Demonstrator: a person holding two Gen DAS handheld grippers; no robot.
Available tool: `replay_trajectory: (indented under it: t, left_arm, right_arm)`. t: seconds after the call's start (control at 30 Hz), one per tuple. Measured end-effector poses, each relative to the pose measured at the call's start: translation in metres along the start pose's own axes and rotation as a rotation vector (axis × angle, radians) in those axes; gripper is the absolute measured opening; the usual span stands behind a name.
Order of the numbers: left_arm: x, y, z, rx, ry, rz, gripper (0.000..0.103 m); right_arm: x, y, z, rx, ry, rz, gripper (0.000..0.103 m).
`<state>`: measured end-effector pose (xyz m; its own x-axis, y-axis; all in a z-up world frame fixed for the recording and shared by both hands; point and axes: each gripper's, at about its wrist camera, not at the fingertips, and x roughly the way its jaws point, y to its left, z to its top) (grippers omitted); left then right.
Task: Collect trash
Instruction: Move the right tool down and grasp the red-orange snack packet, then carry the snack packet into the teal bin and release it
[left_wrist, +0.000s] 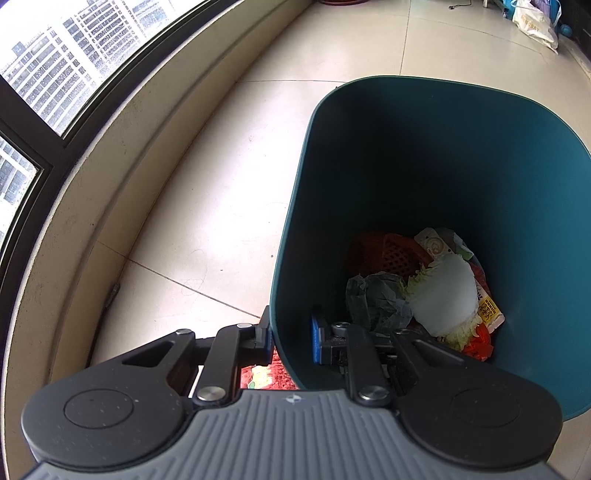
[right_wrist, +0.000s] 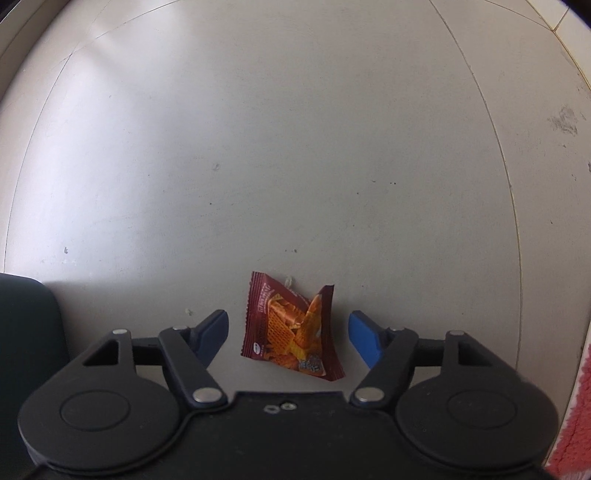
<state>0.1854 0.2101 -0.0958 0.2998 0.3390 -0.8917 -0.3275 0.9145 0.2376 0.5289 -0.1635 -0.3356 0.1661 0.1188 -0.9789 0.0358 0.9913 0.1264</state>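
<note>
The bin (left_wrist: 424, 229) stands on the floor (left_wrist: 221, 221), with the window (left_wrist: 55, 74) to its left and a bag (left_wrist: 535, 22) far behind it. Trash (left_wrist: 436, 295) lies in the bin. A snack packet (right_wrist: 291, 328) lies on the floor (right_wrist: 258, 147) between the right gripper's (right_wrist: 289, 336) fingers (right_wrist: 364, 338), touching neither.

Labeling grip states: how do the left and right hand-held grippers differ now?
The left hand-held gripper is clamped on the teal bin wall; the right hand-held gripper is open, holding nothing. Left straddles the bin's rim; right brackets a red snack wrapper on the floor, pads clear. Both point steeply down.
</note>
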Motion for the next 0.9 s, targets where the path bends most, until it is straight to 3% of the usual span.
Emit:
replay_trajectory:
  t: [0.13, 0.4, 0.6, 0.9]
  left_arm:
    - [0.001, 0.000, 0.001, -0.008, 0.003, -0.004, 0.017]
    - [0.003, 0.001, 0.003, -0.017, 0.003, -0.007, 0.017]
    - [0.002, 0.001, 0.002, -0.022, -0.005, -0.005, 0.017]
    - [0.000, 0.005, 0.002, -0.029, -0.007, -0.020, 0.017]
  right_arm:
    - [0.001, 0.001, 0.001, -0.002, 0.000, -0.020, 0.042]
    - [-0.027, 0.005, -0.014, -0.024, -0.032, 0.003, 0.036]
    - [-0.103, 0.030, -0.029, -0.125, -0.098, 0.084, 0.036]
    - [-0.259, 0.106, -0.069, -0.367, -0.281, 0.227, 0.036]
